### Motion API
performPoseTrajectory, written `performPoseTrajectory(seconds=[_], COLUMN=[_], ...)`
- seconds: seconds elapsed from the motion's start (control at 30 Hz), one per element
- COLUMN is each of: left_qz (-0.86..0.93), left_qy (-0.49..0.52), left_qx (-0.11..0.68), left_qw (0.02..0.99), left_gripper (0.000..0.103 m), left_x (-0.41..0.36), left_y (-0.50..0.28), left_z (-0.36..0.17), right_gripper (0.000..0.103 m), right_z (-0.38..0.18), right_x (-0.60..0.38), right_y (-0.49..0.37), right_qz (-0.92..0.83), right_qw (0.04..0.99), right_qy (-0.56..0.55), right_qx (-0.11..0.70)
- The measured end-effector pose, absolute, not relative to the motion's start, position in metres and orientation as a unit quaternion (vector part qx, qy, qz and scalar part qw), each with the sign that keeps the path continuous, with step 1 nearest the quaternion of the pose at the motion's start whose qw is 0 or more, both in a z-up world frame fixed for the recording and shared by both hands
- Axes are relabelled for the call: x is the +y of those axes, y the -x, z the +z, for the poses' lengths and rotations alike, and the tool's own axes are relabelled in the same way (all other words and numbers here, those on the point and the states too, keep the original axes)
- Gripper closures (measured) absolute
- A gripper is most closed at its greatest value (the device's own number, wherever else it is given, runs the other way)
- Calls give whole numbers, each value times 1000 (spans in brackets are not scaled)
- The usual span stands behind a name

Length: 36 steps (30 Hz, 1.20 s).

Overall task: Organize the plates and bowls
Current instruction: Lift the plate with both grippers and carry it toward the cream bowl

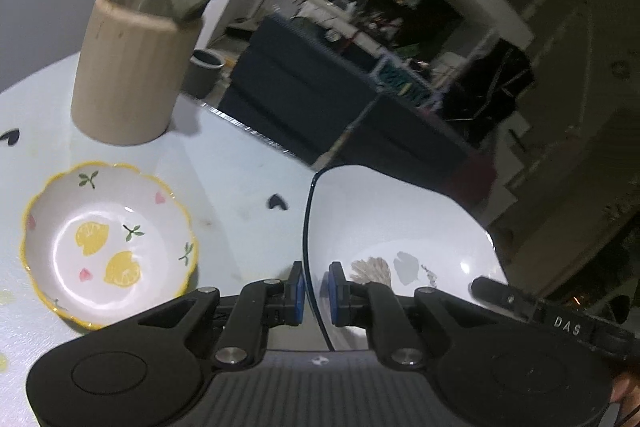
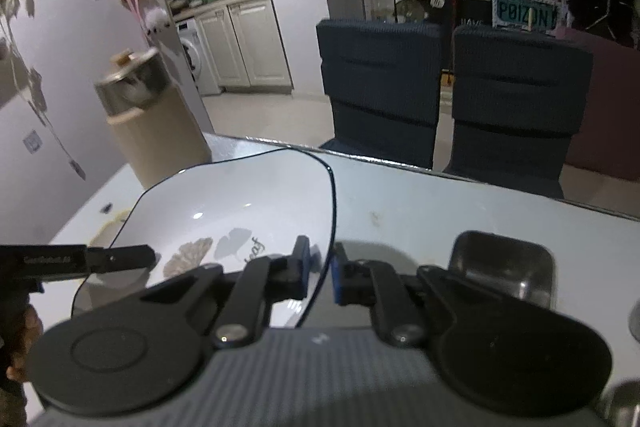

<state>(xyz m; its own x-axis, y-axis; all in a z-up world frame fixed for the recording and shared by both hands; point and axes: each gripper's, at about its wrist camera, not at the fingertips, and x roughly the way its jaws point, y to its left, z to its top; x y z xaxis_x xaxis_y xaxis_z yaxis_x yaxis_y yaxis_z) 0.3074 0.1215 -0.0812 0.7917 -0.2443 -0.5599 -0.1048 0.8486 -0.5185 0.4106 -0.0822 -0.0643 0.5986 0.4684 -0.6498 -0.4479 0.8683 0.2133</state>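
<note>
Holding a white, dark-rimmed square plate above the pale table, one gripper on each side.

Beyond it stands a beige ribbed canister; a yellow-rimmed lemon-print bowl rests on the table left of the plate. Left gripper and right gripper are both pinched narrow on opposite plate rims.

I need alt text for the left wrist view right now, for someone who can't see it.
The left gripper is shut on the black-edged rim of a large white plate with a leaf print, the right gripper at its far edge. To the left, a scalloped lemon-pattern bowl sits on the pale table before a beige canister.
</note>
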Motion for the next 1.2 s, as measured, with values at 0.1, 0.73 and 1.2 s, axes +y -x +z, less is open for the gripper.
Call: performPoseTrajectory(seconds=[0.1,0.73,1.2], left_qz=[-53,-129,-135], left_qy=[240,142,104], left_qx=[309,371,464], left_qw=[919,909,869], left_gripper=[91,91,84], left_x=[112,114,114], left_y=[-287,-190,-185], left_z=[-67,-80,-130], right_gripper=[90,89,88], right_z=[-53,-71,-107], right_x=[-94,-114,-92], right_y=[-381,-230,-216], right_qz=[254,250,222], right_qw=[896,861,829], right_qy=[-30,-94,-64], right_qx=[363,432,510])
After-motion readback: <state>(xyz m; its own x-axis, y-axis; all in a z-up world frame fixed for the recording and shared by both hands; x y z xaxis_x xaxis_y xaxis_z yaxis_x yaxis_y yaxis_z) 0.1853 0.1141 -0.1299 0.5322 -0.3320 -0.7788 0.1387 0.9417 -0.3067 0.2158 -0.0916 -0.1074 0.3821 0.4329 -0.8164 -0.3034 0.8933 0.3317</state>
